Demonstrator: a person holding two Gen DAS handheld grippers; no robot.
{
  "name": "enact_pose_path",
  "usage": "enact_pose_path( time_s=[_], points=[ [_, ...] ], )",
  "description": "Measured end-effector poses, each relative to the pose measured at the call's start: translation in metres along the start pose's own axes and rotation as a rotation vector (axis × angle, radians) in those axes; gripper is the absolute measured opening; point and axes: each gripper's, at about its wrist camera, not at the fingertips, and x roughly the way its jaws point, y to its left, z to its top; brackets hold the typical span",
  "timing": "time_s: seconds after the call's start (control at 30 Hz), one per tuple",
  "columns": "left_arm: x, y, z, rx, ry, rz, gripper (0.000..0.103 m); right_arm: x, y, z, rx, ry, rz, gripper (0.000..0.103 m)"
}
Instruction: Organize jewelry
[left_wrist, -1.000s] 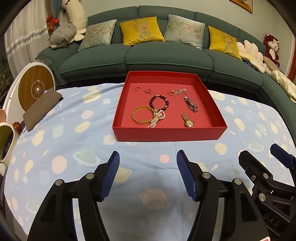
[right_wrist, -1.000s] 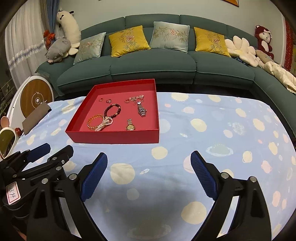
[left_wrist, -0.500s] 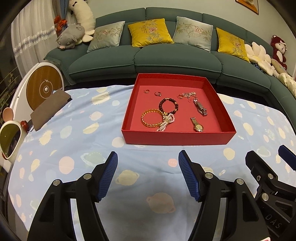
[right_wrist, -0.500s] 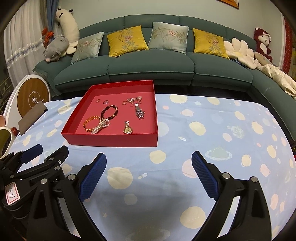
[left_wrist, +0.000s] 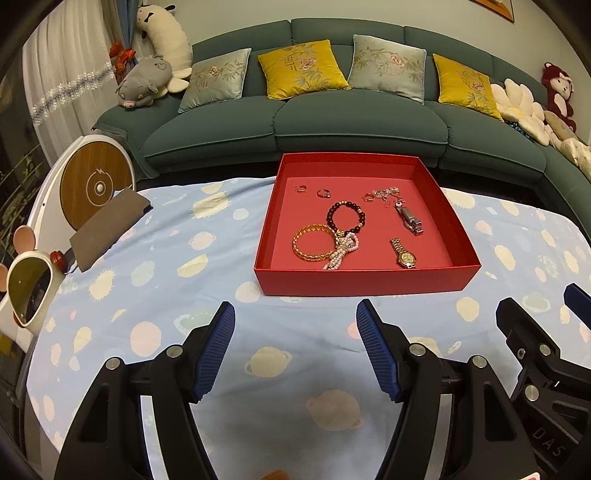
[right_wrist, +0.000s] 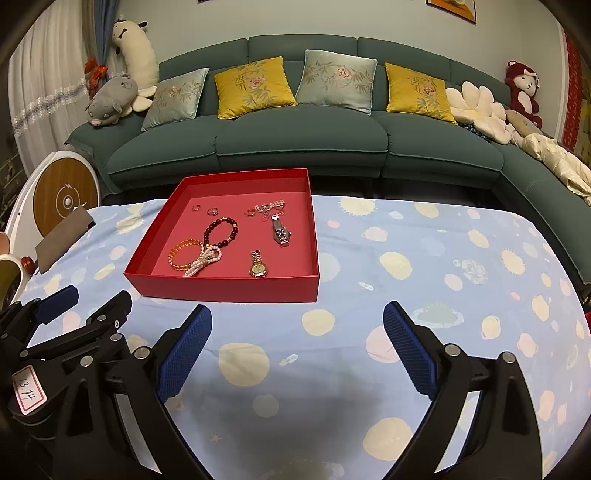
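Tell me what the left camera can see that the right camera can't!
Only the left wrist view shows the left gripper head on, jaws open with nothing between them.

Only the right wrist view shows the right gripper head on, also open and empty, the white label on the left gripper's body, and far more bare tablecloth right of the box.

Both show the red box holding two watches, bracelets and rings, plus the green sofa behind.

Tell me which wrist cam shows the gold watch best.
Left wrist: the gold watch sits near frame centre in the red tray, dial and band clear. Right wrist shows the same watch, whole and unblocked, but smaller and further off-centre.
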Motion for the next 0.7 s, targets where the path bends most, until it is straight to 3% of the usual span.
enact_pose_path(
  time_s=[0.47, 0.7],
  points=[
    [0.0008, 0.0041, 0.0008, -0.01, -0.005, 0.002, 0.066, 0.0025, 0.0009, -0.0006, -0.005, 0.0, -0.006, 0.092],
    [0.001, 0.0063, 0.0006, -0.015, -0.012, 0.012, 0.071, 0.003, 0.0014, -0.0004, -0.002, 0.0, -0.003, 0.092]
  ],
)
